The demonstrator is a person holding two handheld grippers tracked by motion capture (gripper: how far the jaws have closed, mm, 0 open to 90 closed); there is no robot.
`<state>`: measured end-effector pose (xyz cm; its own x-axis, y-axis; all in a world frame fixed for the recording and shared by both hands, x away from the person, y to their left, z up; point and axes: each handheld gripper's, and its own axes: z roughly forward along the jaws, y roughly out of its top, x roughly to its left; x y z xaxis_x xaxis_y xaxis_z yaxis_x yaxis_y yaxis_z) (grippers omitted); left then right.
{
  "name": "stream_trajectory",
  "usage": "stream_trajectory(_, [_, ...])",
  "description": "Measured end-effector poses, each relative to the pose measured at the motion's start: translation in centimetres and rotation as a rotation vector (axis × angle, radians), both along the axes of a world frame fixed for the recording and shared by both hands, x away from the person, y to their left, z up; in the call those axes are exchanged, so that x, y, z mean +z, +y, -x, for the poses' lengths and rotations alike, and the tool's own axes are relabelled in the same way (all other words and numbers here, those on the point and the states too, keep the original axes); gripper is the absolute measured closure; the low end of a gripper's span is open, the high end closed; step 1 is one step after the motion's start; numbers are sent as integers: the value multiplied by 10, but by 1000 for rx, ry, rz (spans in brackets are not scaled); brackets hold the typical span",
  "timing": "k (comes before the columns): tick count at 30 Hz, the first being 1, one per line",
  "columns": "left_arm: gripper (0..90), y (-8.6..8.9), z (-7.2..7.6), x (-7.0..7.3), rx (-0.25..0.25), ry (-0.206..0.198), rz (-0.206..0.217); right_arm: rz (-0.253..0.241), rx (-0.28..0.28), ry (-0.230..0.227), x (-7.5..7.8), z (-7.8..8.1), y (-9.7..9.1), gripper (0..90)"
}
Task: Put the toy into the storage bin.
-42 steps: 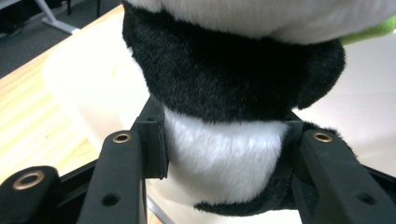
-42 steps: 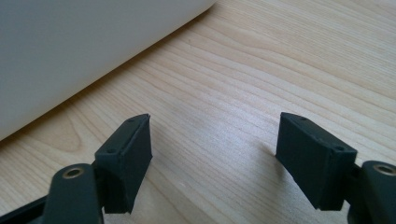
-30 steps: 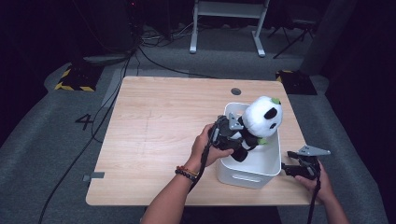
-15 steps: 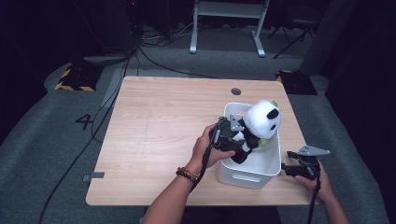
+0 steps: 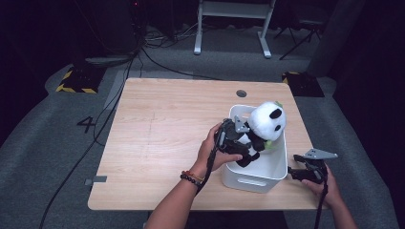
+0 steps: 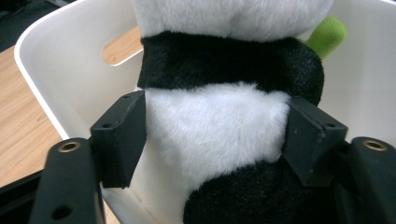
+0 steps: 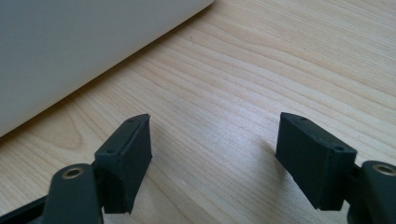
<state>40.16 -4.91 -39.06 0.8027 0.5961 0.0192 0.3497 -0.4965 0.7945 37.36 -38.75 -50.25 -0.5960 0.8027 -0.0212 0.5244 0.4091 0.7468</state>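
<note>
Over the white bin (image 5: 267,171), the left hand-held gripper (image 6: 215,135) clamps the panda toy's (image 5: 265,121) belly — soft plush could slip free. Right hand-held gripper (image 7: 215,154) rests open on the surface (image 5: 167,124).

Bright overhead light on the table (image 5: 157,124), dark surroundings, perhaps slightly soft.

Plush panda (image 5: 265,125): white head with black ears and eye patch; in the left gripper view, white belly crossed by a black band, black below; a small green piece (image 6: 327,35) at its shoulder. Bin (image 5: 267,169): plain white. Table (image 5: 162,124): pale wood grain, one dark round hole (image 5: 241,93) near the far edge. Both grippers' jaws: matte black. Floor (image 5: 52,143): grey, marked with a black "4" (image 5: 87,124); yellow-black hazard stripes (image 5: 74,89) at far left.
</note>
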Motion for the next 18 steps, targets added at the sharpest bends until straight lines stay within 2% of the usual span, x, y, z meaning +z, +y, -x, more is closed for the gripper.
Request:
stream_trajectory(4, [278, 0, 0, 1, -1, 4, -9, 1, 3, 2, 0, 0, 0, 269])
stream_trajectory(10, [239, 5, -2, 5, 7, 7, 37, 1, 4, 4, 0, 0, 0, 268])
stream_trajectory(12, [229, 7, -3, 5, 10, 1, 23, 2, 4, 8, 0, 0, 1, 267])
stream_trajectory(14, [225, 8, -3, 6, 4, 6, 37, 2, 4, 8, 0, 0, 1, 267])
stream_trajectory(18, [215, 8, -3, 7, 13, -2, 36, 1, 4, 9, 0, 0, 1, 266])
